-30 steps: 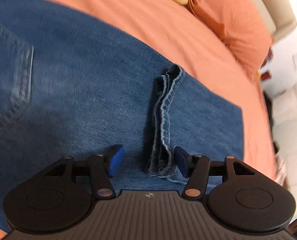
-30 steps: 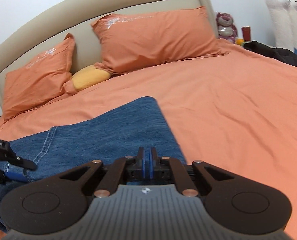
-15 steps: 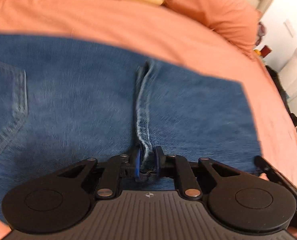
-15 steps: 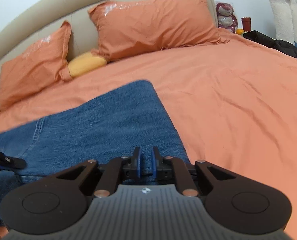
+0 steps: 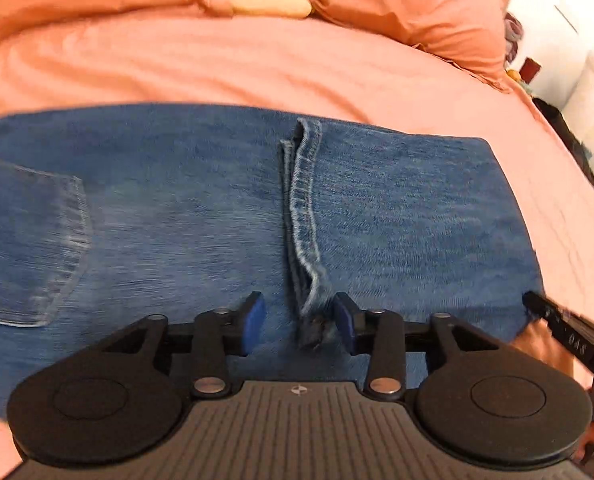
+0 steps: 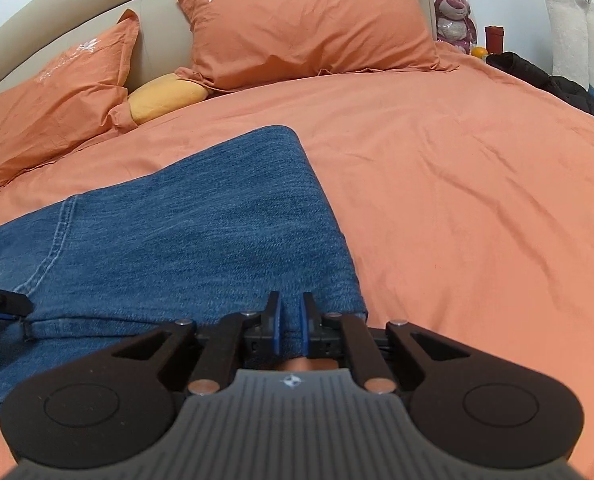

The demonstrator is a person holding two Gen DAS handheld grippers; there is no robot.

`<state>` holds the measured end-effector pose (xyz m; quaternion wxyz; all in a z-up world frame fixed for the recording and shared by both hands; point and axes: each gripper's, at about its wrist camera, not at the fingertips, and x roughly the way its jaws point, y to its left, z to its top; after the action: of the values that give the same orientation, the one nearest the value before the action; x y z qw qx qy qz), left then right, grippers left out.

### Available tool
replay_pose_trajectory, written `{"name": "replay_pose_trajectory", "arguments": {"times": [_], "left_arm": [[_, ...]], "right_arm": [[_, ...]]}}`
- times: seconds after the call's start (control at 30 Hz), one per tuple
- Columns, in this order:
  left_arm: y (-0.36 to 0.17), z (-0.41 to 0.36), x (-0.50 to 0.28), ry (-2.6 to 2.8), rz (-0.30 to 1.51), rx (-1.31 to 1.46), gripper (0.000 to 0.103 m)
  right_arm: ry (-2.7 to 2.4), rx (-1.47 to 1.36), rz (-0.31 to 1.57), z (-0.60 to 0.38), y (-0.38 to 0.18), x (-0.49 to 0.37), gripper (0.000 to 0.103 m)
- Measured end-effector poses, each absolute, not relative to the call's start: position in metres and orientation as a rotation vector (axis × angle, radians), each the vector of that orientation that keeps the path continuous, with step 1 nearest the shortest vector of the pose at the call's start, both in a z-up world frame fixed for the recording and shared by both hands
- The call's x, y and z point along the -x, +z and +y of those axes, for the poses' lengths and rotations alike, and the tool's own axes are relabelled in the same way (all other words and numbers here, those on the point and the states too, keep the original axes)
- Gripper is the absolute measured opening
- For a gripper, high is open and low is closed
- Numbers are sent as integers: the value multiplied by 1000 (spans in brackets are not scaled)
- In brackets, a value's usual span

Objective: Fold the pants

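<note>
Blue jeans (image 5: 177,208) lie folded flat on the orange bed, a back pocket (image 5: 29,240) at the left. A stitched hem (image 5: 303,208) runs down the middle of the denim. My left gripper (image 5: 299,322) hovers low over its frayed near end; the jaws are opening, and the hem end lies loose between them, close to the right pad. In the right wrist view my right gripper (image 6: 289,322) is shut on the near right corner of the jeans (image 6: 201,216), with denim pinched between the blue pads. One of its fingers (image 5: 553,316) shows at the jeans' right edge.
The orange sheet (image 6: 477,200) stretches away to the right of the jeans. Two orange pillows (image 6: 309,28) (image 6: 57,96) and a yellow cushion (image 6: 165,96) lean on the beige headboard. A black garment (image 6: 545,76) and plush toys (image 6: 455,16) sit at the far right.
My left gripper closed on the hem end half a second ago and has since opened, rising and rolling level. The right gripper stays clamped on the corner, hardly moving.
</note>
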<state>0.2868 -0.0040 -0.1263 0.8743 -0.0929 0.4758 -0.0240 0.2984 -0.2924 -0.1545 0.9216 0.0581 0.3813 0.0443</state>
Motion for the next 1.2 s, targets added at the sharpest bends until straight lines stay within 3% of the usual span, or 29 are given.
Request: {"name": "replay_pose_trajectory", "arguments": {"times": [0.2,0.4,0.5,0.97,1.1,1.2], "left_arm": [[-108,25,-252,91,976,247,49],[-94,74,-220,130,914,347,51],[-85,98,-210,167,883,361,56],[-86,217,-163,381,770,655,69],[-95,249,-152,412,778,759,71],[-103,271,-140,443,748,826,71]], "right_arm": [[100,-16,712,-272,-146,-288,17],[249,63,673,-239,-122,-273,18],[391,133,709,-212,-109,-275,17],[706,783,824,-96,-75,-326,20],[769,878,839,-71,-82,-335,43],[813,965,851,-50,-95,-339,41]]}}
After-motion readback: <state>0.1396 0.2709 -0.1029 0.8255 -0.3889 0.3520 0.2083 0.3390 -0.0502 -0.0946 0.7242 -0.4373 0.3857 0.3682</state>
